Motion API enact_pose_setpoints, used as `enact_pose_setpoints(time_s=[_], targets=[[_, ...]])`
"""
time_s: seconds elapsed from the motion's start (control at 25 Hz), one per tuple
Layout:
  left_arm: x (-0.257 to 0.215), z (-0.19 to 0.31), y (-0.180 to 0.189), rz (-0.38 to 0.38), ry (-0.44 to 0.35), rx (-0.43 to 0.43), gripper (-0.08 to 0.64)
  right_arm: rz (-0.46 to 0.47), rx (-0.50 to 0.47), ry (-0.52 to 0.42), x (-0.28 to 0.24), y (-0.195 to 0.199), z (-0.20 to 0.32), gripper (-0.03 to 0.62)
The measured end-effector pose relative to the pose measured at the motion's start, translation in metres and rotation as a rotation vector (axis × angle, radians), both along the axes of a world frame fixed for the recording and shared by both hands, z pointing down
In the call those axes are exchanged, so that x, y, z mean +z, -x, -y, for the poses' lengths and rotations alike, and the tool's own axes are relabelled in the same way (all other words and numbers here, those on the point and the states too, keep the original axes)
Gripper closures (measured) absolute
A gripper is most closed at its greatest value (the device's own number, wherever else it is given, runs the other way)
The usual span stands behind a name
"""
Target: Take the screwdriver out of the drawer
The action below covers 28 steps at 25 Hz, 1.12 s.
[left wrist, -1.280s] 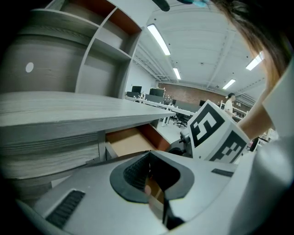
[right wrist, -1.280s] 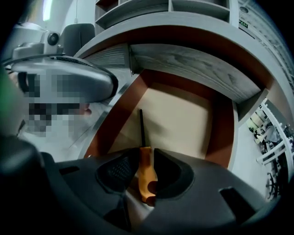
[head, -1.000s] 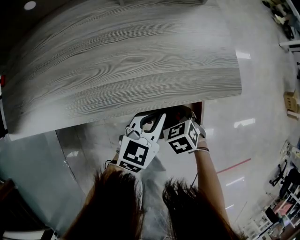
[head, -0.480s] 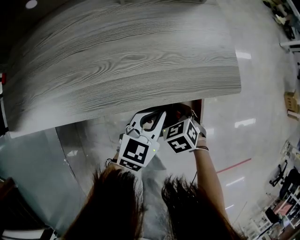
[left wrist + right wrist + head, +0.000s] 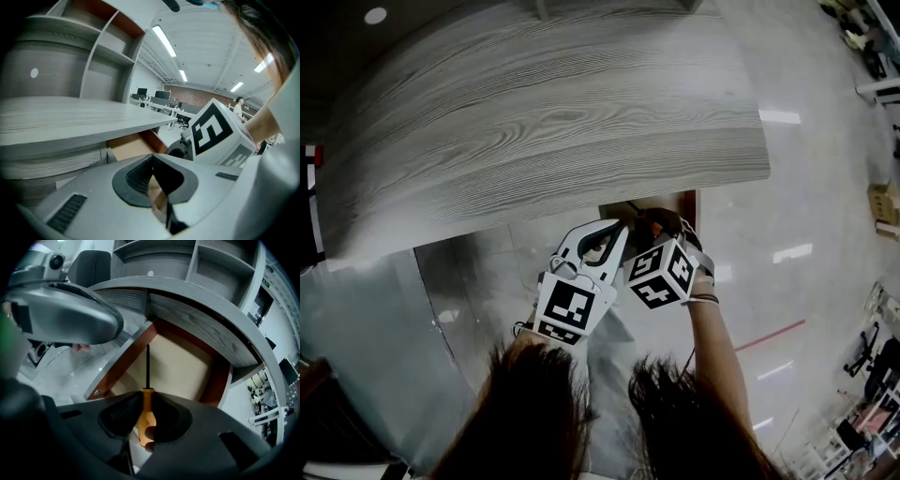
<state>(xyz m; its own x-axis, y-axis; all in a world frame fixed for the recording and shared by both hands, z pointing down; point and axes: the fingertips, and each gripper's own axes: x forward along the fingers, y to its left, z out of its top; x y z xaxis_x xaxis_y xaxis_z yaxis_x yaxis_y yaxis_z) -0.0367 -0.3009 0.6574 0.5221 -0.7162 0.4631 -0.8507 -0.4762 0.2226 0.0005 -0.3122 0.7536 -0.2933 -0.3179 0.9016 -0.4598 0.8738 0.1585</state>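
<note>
**Task stage, as judged: about midway.** The right gripper [image 5: 146, 398] pinches the orange handle of the screwdriver [image 5: 146, 427]. The dark shaft points toward 12 o'clock over the floor of the open drawer [image 5: 125, 361]. The grasp is made; drawing the tool clear of the drawer is not yet done. The drawer projects from beneath the grey counter [image 5: 553, 122], and its visible floor holds nothing else. The left gripper [image 5: 151, 161], at 9 o'clock of the right one in the head view, is pressed together on nothing.
</note>
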Motion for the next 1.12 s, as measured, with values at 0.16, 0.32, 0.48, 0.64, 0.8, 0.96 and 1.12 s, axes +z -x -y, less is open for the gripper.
enact_pose_setpoints(time_s=[0.16, 0.32, 0.48, 0.64, 0.8, 0.96, 1.12], targets=[[-0.008, -0.008, 0.002, 0.01, 0.002, -0.02, 0.543, 0.0, -0.013, -0.007, -0.011, -0.003, -0.005, 0.508], [-0.019, -0.017, 0.006, 0.016, -0.002, -0.048, 0.543, -0.001, -0.027, -0.02, -0.02, -0.003, -0.013, 0.508], [-0.029, -0.026, 0.011, 0.02, -0.005, -0.087, 0.543, 0.005, -0.03, -0.038, -0.029, -0.004, -0.02, 0.508], [-0.037, -0.036, 0.013, 0.028, 0.002, -0.115, 0.543, 0.026, -0.01, -0.069, -0.044, -0.007, -0.025, 0.508], [-0.049, -0.044, 0.014, 0.023, 0.011, -0.139, 0.543, 0.055, 0.018, -0.095, -0.061, -0.011, -0.03, 0.508], [-0.062, -0.052, 0.017, 0.024, 0.017, -0.167, 0.543, 0.081, 0.05, -0.114, -0.077, -0.015, -0.035, 0.508], [-0.078, -0.059, 0.016, 0.032, 0.01, -0.188, 0.543, 0.115, 0.08, -0.132, -0.095, -0.02, -0.04, 0.508]])
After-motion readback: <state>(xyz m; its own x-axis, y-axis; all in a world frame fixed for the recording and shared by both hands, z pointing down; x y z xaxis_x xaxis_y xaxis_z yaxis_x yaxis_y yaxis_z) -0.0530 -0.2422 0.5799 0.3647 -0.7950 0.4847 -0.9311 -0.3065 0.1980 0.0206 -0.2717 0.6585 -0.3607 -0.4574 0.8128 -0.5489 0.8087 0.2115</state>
